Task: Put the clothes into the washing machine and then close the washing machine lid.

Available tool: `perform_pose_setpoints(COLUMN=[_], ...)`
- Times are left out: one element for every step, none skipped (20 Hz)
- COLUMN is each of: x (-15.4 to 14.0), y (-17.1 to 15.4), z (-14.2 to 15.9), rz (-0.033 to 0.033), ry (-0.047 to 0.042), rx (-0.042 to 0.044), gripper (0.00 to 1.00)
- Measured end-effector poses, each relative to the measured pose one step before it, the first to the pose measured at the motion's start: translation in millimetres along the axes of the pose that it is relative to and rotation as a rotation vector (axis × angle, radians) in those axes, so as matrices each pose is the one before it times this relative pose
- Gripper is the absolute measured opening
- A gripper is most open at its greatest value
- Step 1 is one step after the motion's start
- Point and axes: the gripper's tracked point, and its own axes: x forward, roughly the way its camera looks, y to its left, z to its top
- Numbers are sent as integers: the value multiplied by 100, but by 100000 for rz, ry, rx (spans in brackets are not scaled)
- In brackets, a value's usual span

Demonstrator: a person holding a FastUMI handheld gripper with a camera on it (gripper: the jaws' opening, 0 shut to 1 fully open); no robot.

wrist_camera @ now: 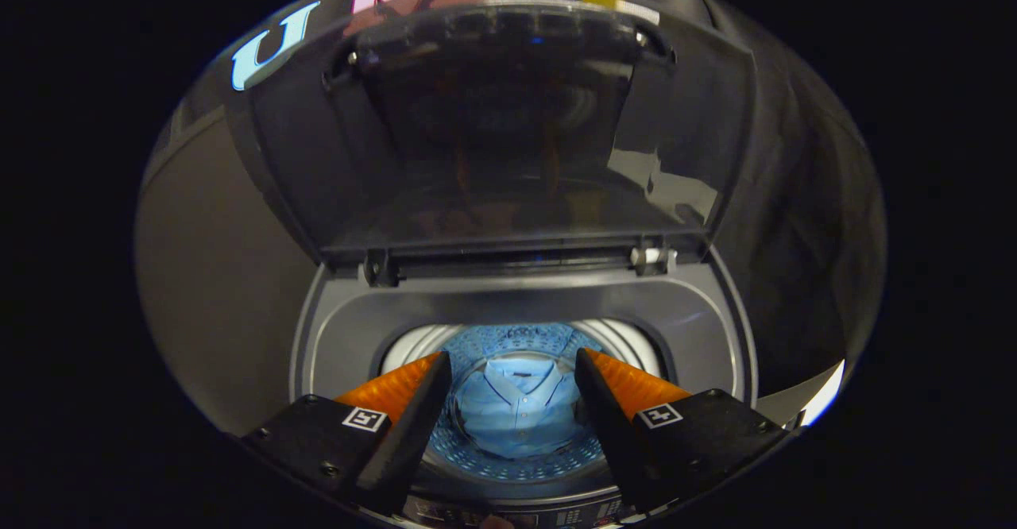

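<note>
Ok, top-load washing machine (pixel 334 338) w/ lid up. Drum (pixel 516 449) sits in the round opening, perforated wall lit bluish, brighter metal band near its upper rim. Inside the drum: one light-blue shirt (pixel 515 414), polo type, collar up toward the hinge side, short button placket down the front centre, dark strip inside the neck. Shirt lies fairly flat at the drum bottom, some soft folds at its sides. Nothing else seen in the drum.

Gripper (pixel 512 374) hangs above the opening, looking down into it. Jaws spread wide, nothing between them but air; shirt shows in the gap, well below the fingertips, not touched. Each finger carries a small square marker on its base.

Lid (pixel 508 124) stands open behind the opening, tilted back, dark glossy panel w/ reflections on it: faint warm tones, a pale patch on the right part. Two hinges at its lower edge; the right hinge (pixel 651 257) has a whitish piece. Grey plastic top deck of the machine rings the drum mouth, smooth, matte. Strip of control panel (pixel 508 517) w/ small buttons at the machine's near edge, under the fingers; markings too small to tell.

Room: dark cloth wall behind and right of the lid. Left of the machine a plain grey-brown surface, dim. Small bright pale patch (pixel 822 398) low on the right beside the machine; can't tell what it is.
</note>
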Motion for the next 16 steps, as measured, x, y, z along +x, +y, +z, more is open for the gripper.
perform_pose_setpoints(x=[-689, -823, -731, -894, -515, -450, -837, -640, -426, -480, -351, -224, 231, 606, 1389, 1095], y=[90, 82, 153, 21, 257, 110, 91, 105, 168, 179, 90, 200, 30, -39, -115, -76], z=[1292, 1476, 1556, 2111, 1688, 1599, 1741, 1843, 1996, 2114, 1551, 1906, 1533, 1612, 1280, 590], rz=[185, 455, 395, 212, 214, 60, 341, 307, 705, -51, 341, 228, -131, -226, -68, -207], ry=[-2698, -2857, -3050, -3560, -3038, -2930, -3482, -3333, -3394, -3467, -2846, -2664, -2678, -2035, -1418, 1103], rx=[55, -150, -17, -219, 71, 364, 282, 558, -30, -235, -555, -576, -448, -282, 999, 1855], gripper=[98, 98, 98, 98, 98, 98, 98, 98, 98, 98, 98, 99, 99, 99, 99, 99])
